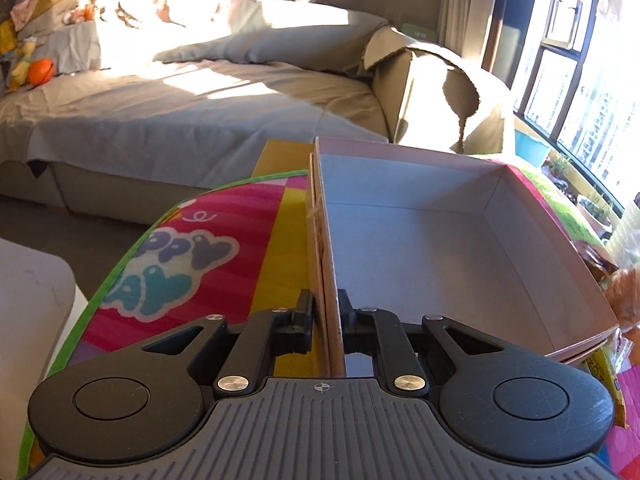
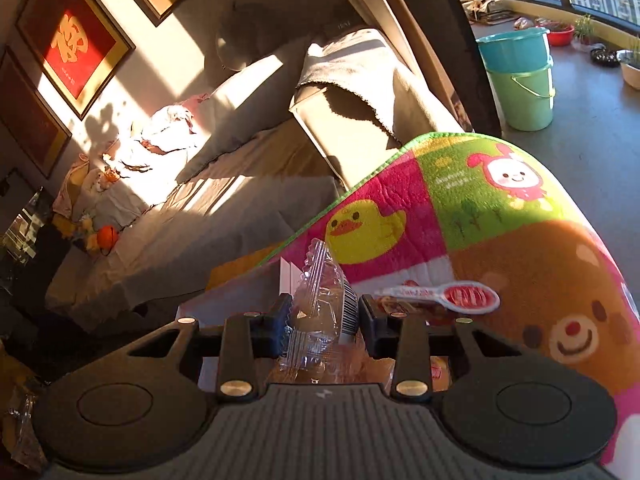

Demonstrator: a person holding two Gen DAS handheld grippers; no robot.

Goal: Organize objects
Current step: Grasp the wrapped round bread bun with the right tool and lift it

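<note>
An open pink cardboard box (image 1: 420, 240) with a pale empty inside sits on a colourful play mat (image 1: 208, 240). My left gripper (image 1: 328, 312) is shut on the box's left wall, one finger on each side of it. My right gripper (image 2: 325, 320) is shut on a clear crinkled plastic package (image 2: 320, 300) with a barcode label, held above the mat (image 2: 500, 216). A corner of the box (image 2: 240, 292) shows behind that package. A white and red toothbrush-shaped pack (image 2: 444, 294) lies on the mat just right of the right gripper.
A sofa with a grey cover (image 1: 168, 108) and cushions stands beyond the mat. An orange ball (image 1: 41, 71) lies on it at the far left. Snack packets (image 1: 616, 292) lie to the right of the box. Two plastic buckets (image 2: 520, 80) stand by the window.
</note>
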